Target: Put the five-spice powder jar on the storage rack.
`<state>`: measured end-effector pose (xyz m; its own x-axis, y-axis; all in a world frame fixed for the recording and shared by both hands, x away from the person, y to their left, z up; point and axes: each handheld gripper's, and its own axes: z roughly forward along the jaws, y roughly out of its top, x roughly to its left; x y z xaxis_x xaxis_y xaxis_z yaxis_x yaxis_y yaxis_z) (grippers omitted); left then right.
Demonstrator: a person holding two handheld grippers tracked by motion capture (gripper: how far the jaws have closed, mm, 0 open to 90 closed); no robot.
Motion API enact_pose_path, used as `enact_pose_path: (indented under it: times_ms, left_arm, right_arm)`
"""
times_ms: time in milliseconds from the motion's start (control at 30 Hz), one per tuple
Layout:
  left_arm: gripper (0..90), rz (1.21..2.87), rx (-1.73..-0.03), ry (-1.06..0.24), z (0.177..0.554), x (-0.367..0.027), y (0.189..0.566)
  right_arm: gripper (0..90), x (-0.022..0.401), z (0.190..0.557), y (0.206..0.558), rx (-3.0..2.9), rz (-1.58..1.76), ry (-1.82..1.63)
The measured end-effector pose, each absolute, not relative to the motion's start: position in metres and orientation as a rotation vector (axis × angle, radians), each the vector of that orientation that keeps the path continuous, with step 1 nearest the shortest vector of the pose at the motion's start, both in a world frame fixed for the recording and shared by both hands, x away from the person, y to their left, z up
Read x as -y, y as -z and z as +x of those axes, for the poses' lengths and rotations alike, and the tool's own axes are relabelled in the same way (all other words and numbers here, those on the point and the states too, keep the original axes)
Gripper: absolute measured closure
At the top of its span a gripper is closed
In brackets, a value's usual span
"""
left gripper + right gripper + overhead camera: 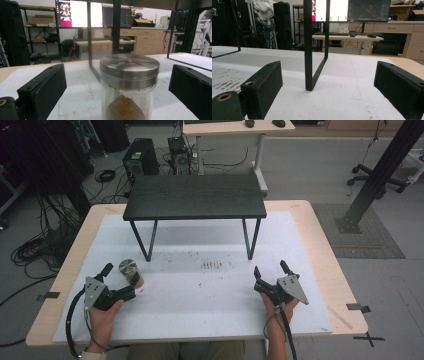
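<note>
— Left tool [120, 276] is spread wide around the jar [131, 272], neither jaw touching it. See it?

— Yes. The jar stands upright on the table [210, 295], near the black stand's [195, 196] left leg.

— And the right tool [272, 274]?

— Wide too, holding nothing, well apart.

— Risk?

— If one jaw lands first, I'd expect the jar to tip or skid.

jar [129, 85] base below left gripper view's edge

Upright glass jar [129, 85] (steel lid), brown powder
</note>
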<state>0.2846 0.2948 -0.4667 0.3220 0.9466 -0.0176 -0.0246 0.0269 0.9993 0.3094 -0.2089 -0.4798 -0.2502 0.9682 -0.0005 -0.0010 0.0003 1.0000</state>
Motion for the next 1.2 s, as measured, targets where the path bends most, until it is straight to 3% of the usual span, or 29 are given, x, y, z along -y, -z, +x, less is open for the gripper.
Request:
enact_pose_path:
  times_ms: [1200]
  left_arm:
    - [1.7, 1.325, -0.973, -0.98, 0.294, -0.28, 0.479]
  right_arm:
    - [8.2, 0.209, 0.309, 0.48, -1.392, 1.074, -1.393]
